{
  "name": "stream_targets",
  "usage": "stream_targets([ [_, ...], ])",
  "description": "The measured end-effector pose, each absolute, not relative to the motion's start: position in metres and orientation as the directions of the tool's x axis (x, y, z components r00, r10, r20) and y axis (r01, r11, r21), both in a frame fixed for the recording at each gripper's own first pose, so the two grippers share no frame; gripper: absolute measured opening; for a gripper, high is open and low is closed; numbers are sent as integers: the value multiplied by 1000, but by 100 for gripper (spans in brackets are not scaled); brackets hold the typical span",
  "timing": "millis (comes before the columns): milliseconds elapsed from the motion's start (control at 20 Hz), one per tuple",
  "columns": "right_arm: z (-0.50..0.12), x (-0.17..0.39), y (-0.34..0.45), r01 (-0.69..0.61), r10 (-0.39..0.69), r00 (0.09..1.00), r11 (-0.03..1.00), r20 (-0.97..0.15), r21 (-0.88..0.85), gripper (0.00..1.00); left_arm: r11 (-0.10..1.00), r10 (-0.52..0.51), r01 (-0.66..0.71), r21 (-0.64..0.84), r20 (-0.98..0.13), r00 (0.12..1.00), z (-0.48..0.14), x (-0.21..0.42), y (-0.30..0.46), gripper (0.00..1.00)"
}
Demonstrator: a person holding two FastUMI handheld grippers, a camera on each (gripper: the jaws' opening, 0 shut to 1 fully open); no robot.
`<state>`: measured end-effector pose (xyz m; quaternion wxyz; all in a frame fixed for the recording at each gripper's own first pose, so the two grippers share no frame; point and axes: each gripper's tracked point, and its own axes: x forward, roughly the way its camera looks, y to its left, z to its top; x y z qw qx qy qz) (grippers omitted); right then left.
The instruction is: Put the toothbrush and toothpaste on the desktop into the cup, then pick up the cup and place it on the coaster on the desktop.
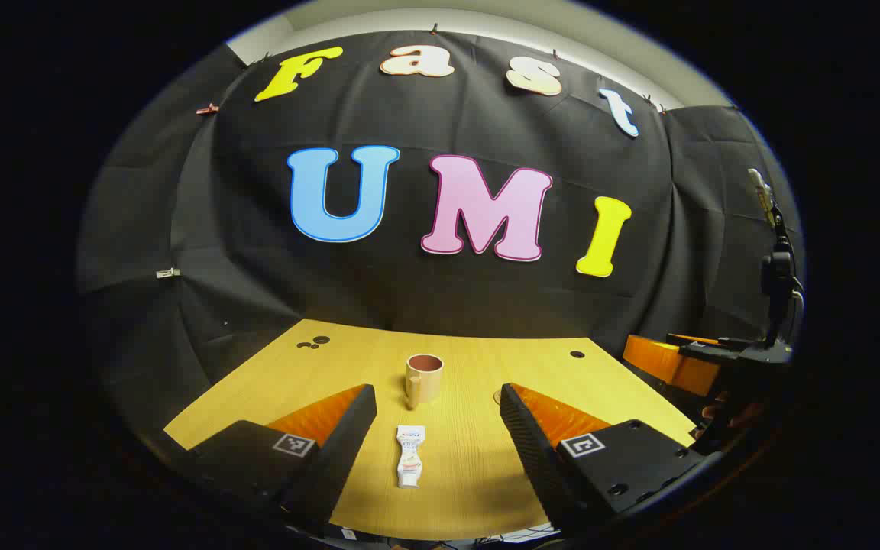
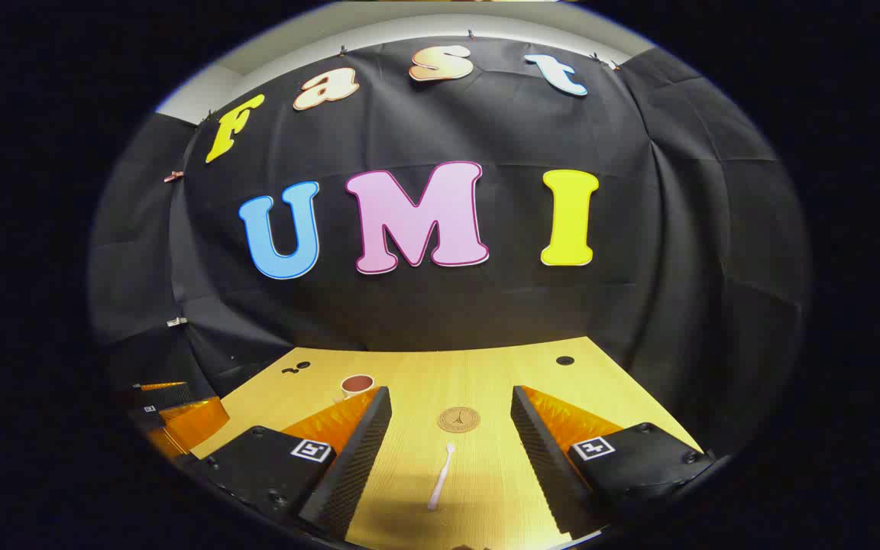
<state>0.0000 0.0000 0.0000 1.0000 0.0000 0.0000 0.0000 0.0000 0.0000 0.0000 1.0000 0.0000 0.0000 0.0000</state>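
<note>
Wood-grain desktop [image 1: 478, 466] | round cup [image 1: 424, 377], flat toothpaste [image 1: 410, 456] | both grippers spread, empty

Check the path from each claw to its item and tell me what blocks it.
Nothing visible does. The left claw is open with the toothpaste lying on bare desktop between its fingers, the cup beyond. The right claw is open over the toothbrush, the coaster farther ahead.

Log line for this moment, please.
left gripper: open, over toothpaste | right gripper: open, over toothbrush | cup: empty | coaster: bare
</note>
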Motion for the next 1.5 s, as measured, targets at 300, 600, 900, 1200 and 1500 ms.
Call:
stream_targets([
  [300, -5, 9, -13, 14, -14, 1000, 1000, -23, 8, 97, 1000, 0, -1, -12, -15, 1000, -4, 12, -3, 100],
  [600, -7, 16, -18, 24, -24, 999, 1000, -35, 14, 97, 1000, 1, -2, -21, -30, 1000, -9, 22, -2, 100],
  [900, -9, 24, -14, 13, -12, 999, 1000, -40, 26, 97, 1000, -7, 6, -13, -40, 999, -11, 29, -2, 100],
  [1200, -12, 32, -17, 14, -12, 998, 999, -54, 37, 97, 1000, -5, 4, -6, -63, 998, -19, 38, 1, 100],
  [1500, -20, 38, -25, 19, -16, 996, 999, -88, 32, 98, 1000, 14, -14, -5, -115, 993, -36, 60, 16, 100],
])
